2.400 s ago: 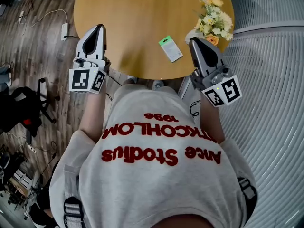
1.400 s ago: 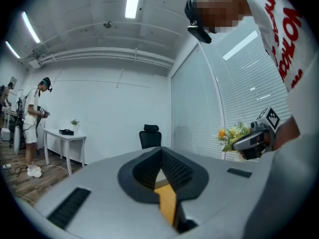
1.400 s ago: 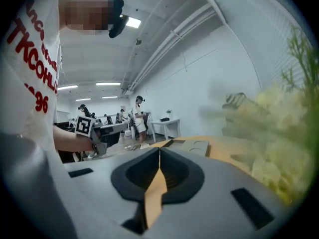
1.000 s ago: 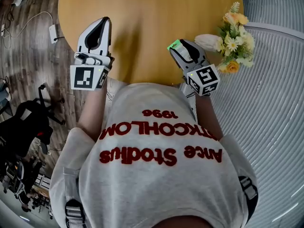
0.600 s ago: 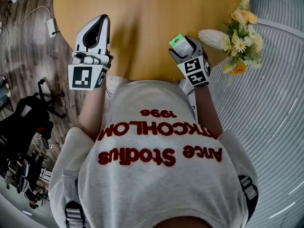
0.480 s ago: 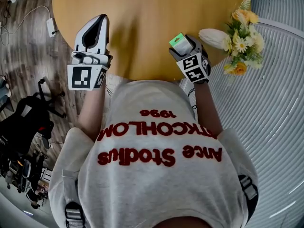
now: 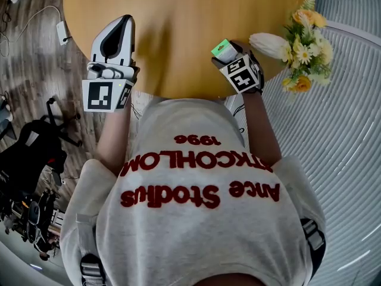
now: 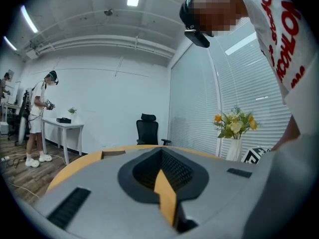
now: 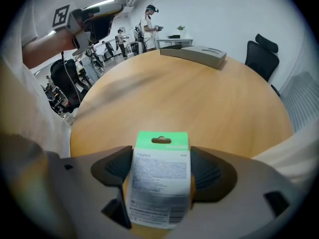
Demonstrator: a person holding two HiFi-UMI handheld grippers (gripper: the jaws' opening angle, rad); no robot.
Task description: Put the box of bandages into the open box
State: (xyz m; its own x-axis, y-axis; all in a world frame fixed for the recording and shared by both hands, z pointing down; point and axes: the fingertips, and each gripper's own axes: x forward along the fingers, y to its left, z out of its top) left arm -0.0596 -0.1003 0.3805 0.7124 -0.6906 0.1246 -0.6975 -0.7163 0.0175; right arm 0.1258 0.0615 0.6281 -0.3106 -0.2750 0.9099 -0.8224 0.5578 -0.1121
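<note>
The box of bandages [image 7: 220, 48], white with a green hang tab, is off the round wooden table [image 7: 178, 16] and stands between the jaws of my right gripper [image 7: 225, 51]. In the right gripper view the box [image 9: 160, 183] fills the gap of the right gripper [image 9: 162, 158]; both pads touch its sides while the jaws are opening. A flat grey box [image 9: 192, 55] lies at the table's far edge. My left gripper [image 7: 122, 22] hovers over the table's left rim, shut and holding nothing; in its own view the left gripper [image 8: 162, 156] has its tips together.
A white vase of yellow flowers [image 7: 297, 22] stands on the table's right edge, close to my right gripper. A black office chair [image 9: 264, 51] is beyond the table. People stand at a white desk [image 8: 62, 124] far back. Cables lie on the floor at left.
My right gripper reached the box on the table, took it between its jaws and lifted it, tipping upright. The left gripper stayed almost still.
</note>
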